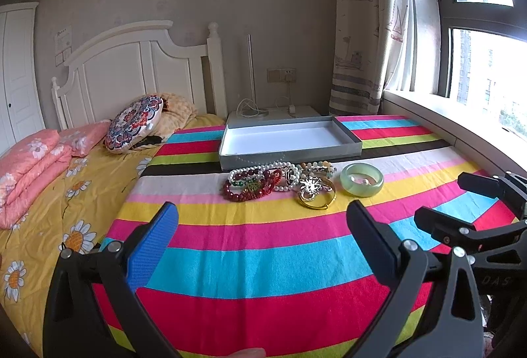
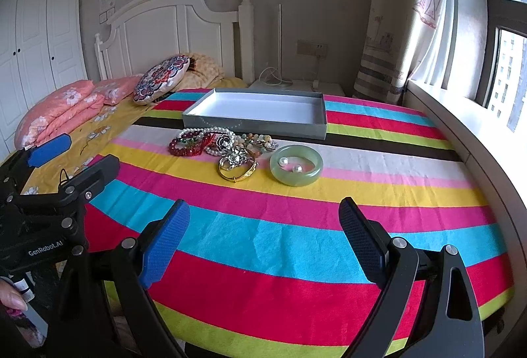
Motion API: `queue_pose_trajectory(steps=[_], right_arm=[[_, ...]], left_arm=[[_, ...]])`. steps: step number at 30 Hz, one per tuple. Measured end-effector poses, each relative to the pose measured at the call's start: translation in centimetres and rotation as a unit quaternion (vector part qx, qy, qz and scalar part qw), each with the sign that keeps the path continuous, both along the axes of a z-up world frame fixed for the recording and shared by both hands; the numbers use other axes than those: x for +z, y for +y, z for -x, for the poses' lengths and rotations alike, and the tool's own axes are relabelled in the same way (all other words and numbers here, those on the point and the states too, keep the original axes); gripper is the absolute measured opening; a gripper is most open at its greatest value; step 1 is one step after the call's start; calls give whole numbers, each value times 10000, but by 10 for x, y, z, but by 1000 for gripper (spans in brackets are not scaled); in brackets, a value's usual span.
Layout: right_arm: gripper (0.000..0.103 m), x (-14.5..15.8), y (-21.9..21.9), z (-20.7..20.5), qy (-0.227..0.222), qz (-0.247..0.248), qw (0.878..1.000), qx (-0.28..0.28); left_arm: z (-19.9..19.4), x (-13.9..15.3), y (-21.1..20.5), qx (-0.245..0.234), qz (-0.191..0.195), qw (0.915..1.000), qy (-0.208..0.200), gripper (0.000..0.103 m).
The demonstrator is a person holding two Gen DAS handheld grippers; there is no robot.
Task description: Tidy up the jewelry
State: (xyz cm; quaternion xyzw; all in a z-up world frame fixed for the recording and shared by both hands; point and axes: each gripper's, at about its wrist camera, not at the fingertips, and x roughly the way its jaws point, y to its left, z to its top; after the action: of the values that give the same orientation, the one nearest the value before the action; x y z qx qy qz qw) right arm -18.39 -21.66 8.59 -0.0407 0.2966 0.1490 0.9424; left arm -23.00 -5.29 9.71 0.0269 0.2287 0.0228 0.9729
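Note:
A heap of jewelry lies on a striped cloth: red bead bracelets, a pearl string, a gold bangle with a silver brooch on it, and a green jade bangle ringing two pearl earrings. Behind the heap stands an empty grey box with a white inside. My left gripper hovers open in front of the heap, holding nothing. The right gripper is open too, short of the jade bangle, and shows at the right edge of the left wrist view.
The cloth covers a bed with a yellow flowered sheet, pink folded quilts and a round patterned cushion to the left. A white headboard and nightstand stand behind. A window ledge runs along the right.

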Motion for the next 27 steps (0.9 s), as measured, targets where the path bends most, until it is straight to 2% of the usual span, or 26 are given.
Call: queue_pose_trajectory(steps=[27], right_arm=[[88, -9, 1, -3, 120, -52, 9999, 1]], left_arm=[[-2, -10, 3, -8, 51, 9999, 103, 101]])
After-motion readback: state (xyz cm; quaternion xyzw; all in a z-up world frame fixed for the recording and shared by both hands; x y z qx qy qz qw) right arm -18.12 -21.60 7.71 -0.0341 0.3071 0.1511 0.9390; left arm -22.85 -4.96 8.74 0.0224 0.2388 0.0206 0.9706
